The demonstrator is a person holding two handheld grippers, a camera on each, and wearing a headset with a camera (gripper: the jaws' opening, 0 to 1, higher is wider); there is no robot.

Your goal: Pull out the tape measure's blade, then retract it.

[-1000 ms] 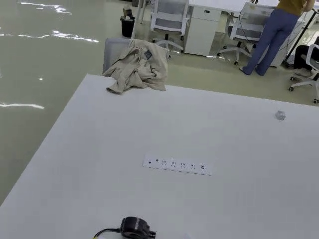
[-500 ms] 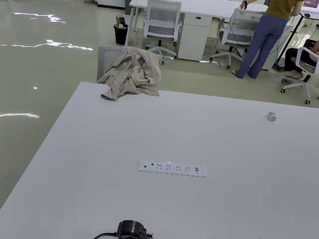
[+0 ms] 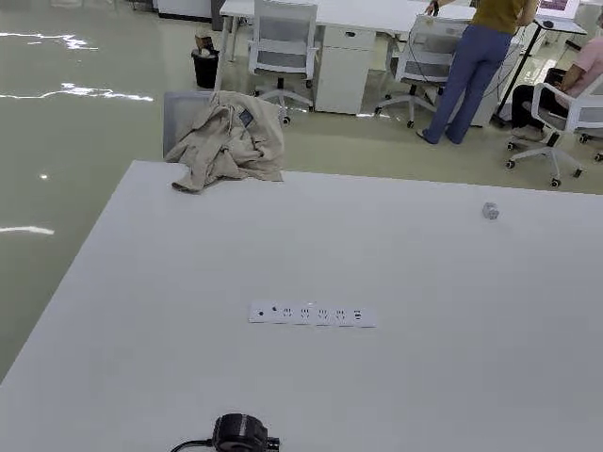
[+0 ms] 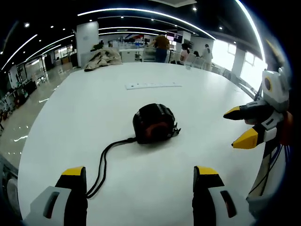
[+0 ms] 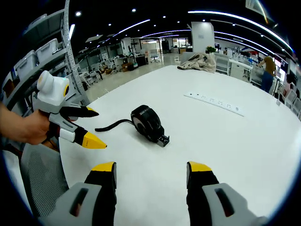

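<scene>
The tape measure [image 3: 243, 434] is seen in the head view lying on the white table [image 3: 452, 282], on the near side of the power strip [image 3: 312, 314] and well apart from it. Beyond the power strip, a beige jacket [image 3: 226, 141] is draped over a chair at the table's far edge.

In the left gripper view, the left gripper [image 4: 140, 172] is held with its jaws spread wide and nothing between them. The tape measure lies between them and the power strip, and orange trim and a black strap [image 4: 106, 155] are made out on it. The right gripper [image 4: 231, 128] is seen at the side, its jaws also parted.

In the right gripper view, the blade's end tab is seen at the case's mouth, on the side away from the power strip. A hand [image 5: 23, 127] is shown gripping the left gripper.
</scene>
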